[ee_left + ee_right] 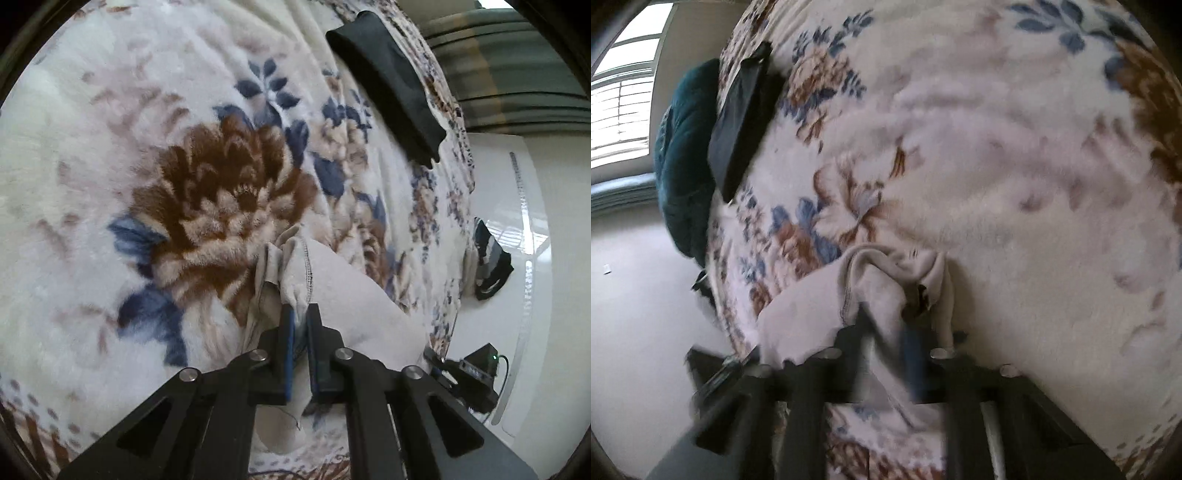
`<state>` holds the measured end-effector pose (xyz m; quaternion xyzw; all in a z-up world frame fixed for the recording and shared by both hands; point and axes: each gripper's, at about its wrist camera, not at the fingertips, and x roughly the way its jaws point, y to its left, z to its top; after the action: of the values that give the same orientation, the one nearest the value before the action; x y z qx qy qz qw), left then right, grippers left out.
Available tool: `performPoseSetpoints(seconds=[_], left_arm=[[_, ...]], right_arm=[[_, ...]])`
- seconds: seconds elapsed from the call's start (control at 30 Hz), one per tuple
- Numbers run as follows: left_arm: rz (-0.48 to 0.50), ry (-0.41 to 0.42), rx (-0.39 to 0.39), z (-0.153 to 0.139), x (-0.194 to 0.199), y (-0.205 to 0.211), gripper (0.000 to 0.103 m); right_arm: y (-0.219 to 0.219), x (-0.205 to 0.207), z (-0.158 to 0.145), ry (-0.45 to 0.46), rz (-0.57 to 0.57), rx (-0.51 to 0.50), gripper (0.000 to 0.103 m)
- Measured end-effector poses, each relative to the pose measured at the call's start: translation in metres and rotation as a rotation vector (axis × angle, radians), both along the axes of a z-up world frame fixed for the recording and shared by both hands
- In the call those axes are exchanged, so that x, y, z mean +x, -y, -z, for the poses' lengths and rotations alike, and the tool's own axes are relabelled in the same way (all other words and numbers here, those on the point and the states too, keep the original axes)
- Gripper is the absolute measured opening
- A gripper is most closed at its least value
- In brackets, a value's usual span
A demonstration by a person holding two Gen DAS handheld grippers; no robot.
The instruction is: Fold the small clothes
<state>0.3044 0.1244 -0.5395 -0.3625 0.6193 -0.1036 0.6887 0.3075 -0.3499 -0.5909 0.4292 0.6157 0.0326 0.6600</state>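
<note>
A small pale beige garment with dark stitching lies bunched on a floral fleece blanket. My left gripper is shut on a bunched edge of it, which sticks up past the fingertips. In the right wrist view, which is blurred by motion, the same garment drapes over my right gripper, which is shut on another bunched edge. A folded black garment lies near the blanket's far edge; it also shows in the right wrist view.
The blanket's edge drops to a glossy white floor. A dark shoe-like item and a black device with a green light sit there. A teal cushion lies beside the blanket, near a window.
</note>
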Motion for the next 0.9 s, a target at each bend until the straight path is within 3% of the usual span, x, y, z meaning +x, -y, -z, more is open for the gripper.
performPoseSetpoints(seconds=[0.1,0.27,0.33,0.37,0.4,0.5,0.6,0.7,0.83,0.87,0.9], left_arm=[[0.055,-0.028,0.080,0.008,-0.002,-0.001,0.005],[0.084,-0.023,0.015,0.005,0.003,-0.003,0.012],[0.071,-0.018,-0.023,0.002,0.004,-0.007,0.039],[0.058,-0.012,-0.042,0.002,0.004,-0.010,0.064],[0.032,-0.004,-0.060,0.004,0.005,-0.015,0.072],[-0.022,-0.009,-0.170,0.026,0.012,-0.022,0.073],[-0.011,-0.050,-0.286,0.058,0.024,-0.011,0.072],[0.071,-0.090,-0.304,0.082,0.035,0.015,0.072],[0.149,-0.055,-0.255,0.077,0.041,0.039,0.071],[0.151,-0.042,-0.248,0.074,0.042,0.042,0.060],[0.146,-0.039,-0.241,0.072,0.042,0.043,0.032]], right_arm=[[0.007,0.003,0.002,-0.019,0.035,-0.037,0.012],[0.001,0.013,0.004,-0.069,-0.019,-0.055,0.017],[0.007,0.011,0.003,-0.089,-0.011,-0.033,0.041],[0.011,0.009,0.002,-0.085,-0.006,-0.024,0.060],[0.016,0.006,0.001,-0.064,0.003,0.000,0.068],[0.019,-0.001,0.020,-0.045,-0.026,0.165,0.077],[0.011,-0.007,0.050,-0.056,-0.062,0.304,0.080],[-0.006,-0.007,0.072,-0.074,-0.124,0.379,0.080],[-0.024,-0.002,0.082,-0.057,-0.165,0.379,0.080],[-0.026,-0.001,0.080,-0.047,-0.165,0.373,0.074],[-0.028,0.000,0.079,-0.038,-0.165,0.364,0.058]])
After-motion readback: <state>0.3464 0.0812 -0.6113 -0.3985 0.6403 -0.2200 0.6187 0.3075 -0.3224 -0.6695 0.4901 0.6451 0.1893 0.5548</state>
